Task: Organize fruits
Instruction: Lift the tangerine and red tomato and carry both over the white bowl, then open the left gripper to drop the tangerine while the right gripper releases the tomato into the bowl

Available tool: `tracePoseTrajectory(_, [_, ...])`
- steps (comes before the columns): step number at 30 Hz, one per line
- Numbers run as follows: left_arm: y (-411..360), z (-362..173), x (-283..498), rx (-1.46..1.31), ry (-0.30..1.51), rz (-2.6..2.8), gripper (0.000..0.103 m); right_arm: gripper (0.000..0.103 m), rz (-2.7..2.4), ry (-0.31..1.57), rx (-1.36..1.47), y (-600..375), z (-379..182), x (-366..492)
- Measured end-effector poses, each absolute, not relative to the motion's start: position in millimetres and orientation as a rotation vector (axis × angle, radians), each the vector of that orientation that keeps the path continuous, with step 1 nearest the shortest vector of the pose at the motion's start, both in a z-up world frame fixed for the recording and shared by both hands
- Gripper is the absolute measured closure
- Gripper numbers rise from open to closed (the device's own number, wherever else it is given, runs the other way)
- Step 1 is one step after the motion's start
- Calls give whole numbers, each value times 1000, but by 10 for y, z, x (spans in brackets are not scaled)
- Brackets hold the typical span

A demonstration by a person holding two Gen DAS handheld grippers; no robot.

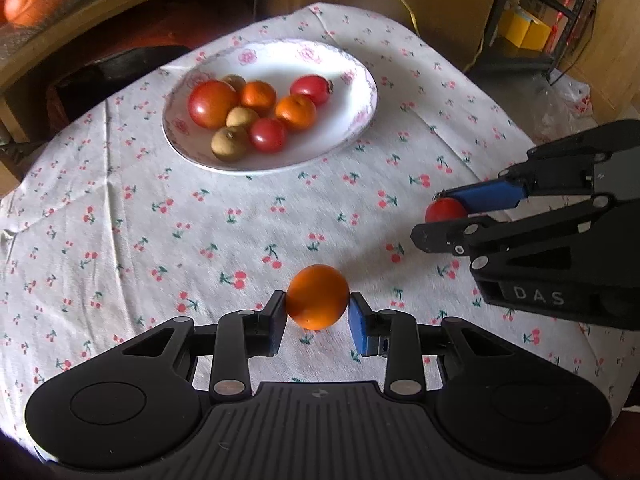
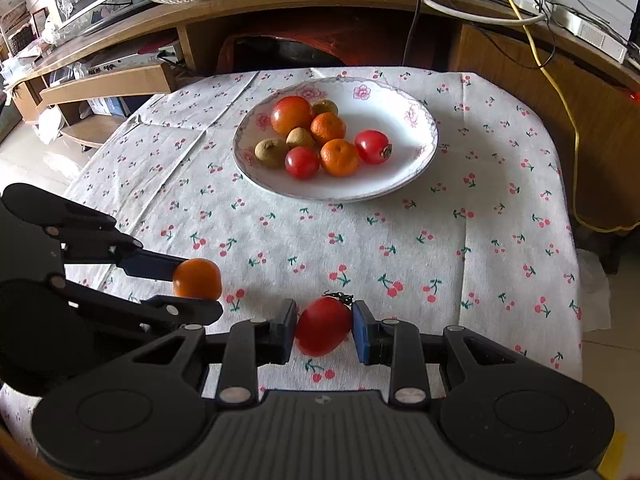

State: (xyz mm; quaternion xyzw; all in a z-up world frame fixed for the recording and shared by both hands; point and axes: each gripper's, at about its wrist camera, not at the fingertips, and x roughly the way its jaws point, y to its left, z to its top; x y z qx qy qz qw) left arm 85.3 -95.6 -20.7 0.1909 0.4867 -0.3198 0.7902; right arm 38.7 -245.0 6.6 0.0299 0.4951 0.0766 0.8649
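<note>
We see our left tongs [image 1: 317, 312] clamped on an orange [image 1: 317, 296], our right tongs [image 2: 324, 330] clamped on a red tomato [image 2: 323, 331], both over the counter [image 2: 400, 240]. Ahead of both sits the fruit-filled plate [image 2: 420, 152].

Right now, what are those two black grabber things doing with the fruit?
A person is sorting fruit with a gripper in each hand. The left gripper is shut on an orange, and the right gripper is shut on a red tomato. Both are over the cherry-print tablecloth, on the near side of the plate. The plate already holds several tomatoes, oranges and small brown fruits, so these two probably go there next.
</note>
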Motion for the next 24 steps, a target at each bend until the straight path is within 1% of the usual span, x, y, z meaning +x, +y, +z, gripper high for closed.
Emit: tracePoseTrajectory(24, [-1033, 64, 1065, 386, 947, -640, 63, 74, 124, 955, 66, -2456, 255, 696])
